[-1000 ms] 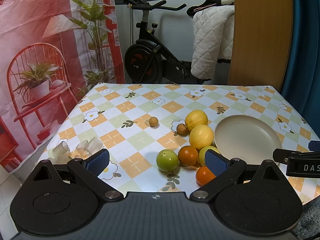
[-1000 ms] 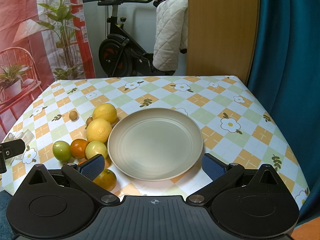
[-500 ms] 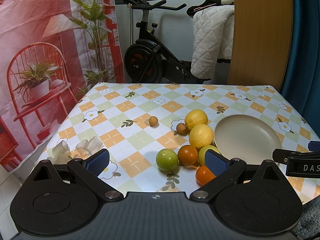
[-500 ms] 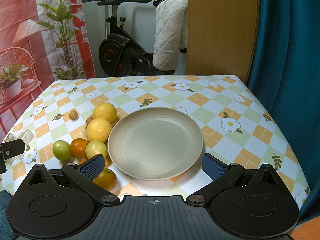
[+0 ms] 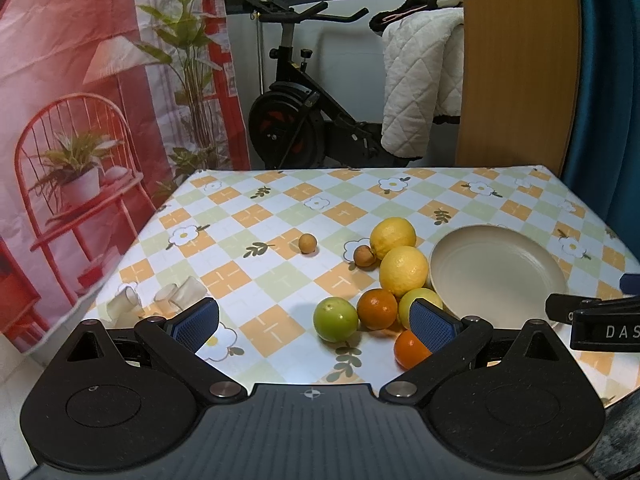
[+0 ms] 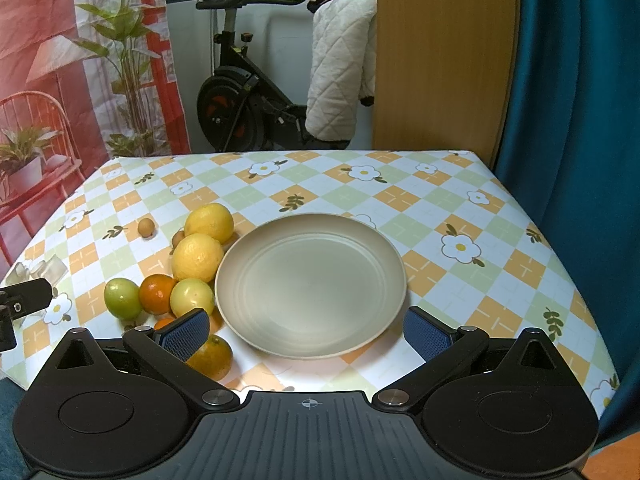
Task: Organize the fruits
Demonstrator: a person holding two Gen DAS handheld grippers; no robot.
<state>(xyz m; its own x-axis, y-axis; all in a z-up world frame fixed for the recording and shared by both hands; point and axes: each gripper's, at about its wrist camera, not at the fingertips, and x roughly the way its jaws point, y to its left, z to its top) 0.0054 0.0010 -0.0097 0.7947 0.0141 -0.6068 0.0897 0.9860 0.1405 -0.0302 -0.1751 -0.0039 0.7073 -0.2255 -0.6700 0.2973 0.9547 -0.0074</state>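
Observation:
A beige plate [image 6: 280,336] lies empty on the checkered tablecloth; it also shows in the left wrist view [image 5: 496,268]. Left of it lie two lemons [image 6: 198,257] [image 6: 209,222], a yellow-green fruit [image 6: 192,297], an orange [image 6: 157,288], a green fruit [image 6: 122,298], another orange [image 6: 212,356] near the front edge, and two small brown fruits [image 5: 307,243] [image 5: 363,256]. My left gripper [image 5: 314,322] is open and empty, near the green fruit [image 5: 335,319]. My right gripper [image 6: 307,330] is open and empty over the plate's near rim.
Pale folded clips or cups [image 5: 176,294] lie at the table's left edge. An exercise bike [image 5: 300,120], a wooden panel [image 5: 516,64] and a blue curtain [image 6: 580,100] stand behind the table. A red printed backdrop [image 5: 80,100] hangs on the left.

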